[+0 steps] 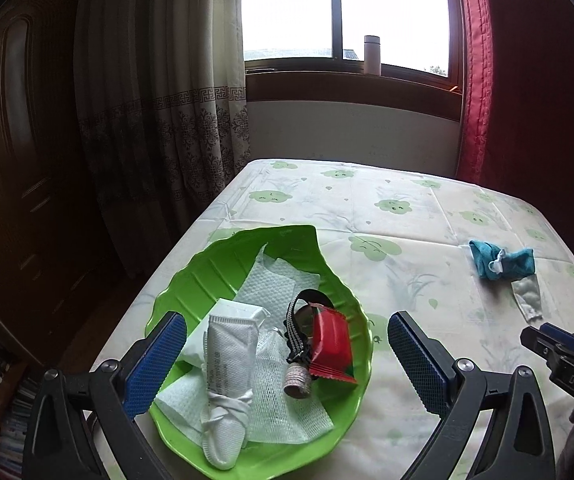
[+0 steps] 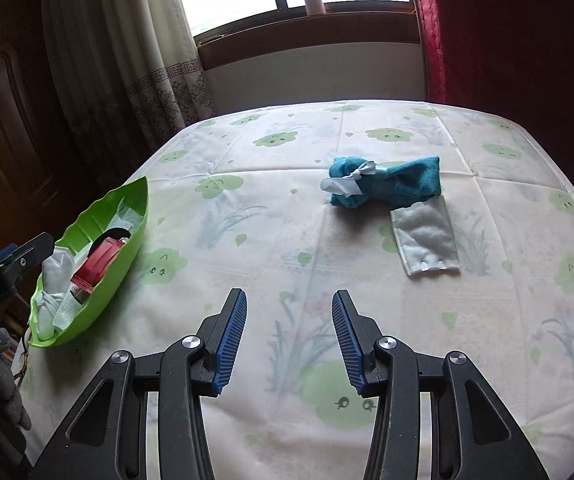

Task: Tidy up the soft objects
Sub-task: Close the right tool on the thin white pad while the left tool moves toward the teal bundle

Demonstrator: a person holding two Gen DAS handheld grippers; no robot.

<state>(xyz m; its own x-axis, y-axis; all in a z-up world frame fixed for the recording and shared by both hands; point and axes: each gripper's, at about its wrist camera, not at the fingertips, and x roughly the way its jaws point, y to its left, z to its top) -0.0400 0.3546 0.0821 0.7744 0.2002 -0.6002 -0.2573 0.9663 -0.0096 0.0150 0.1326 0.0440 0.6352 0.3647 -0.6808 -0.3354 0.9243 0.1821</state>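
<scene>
With both jaws spread and empty, the right gripper [image 2: 289, 340] faces the teal cloth [image 2: 387, 188] lying crosswise ahead and slightly right, nearer it than the left gripper [image 1: 287, 364], which hovers over the filled green tray [image 1: 215, 264].

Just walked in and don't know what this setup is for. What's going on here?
A person is tidying soft items on a cloth-covered table with two handheld grippers. The green leaf-shaped tray already holds a white tube, tissues, a red packet and a black strap. The left gripper hovers open over that tray, holding nothing. The right gripper is open and empty too, facing the teal cloth bundle tied with white ribbon and a pale fabric pad beside it, both still out on the table.
</scene>
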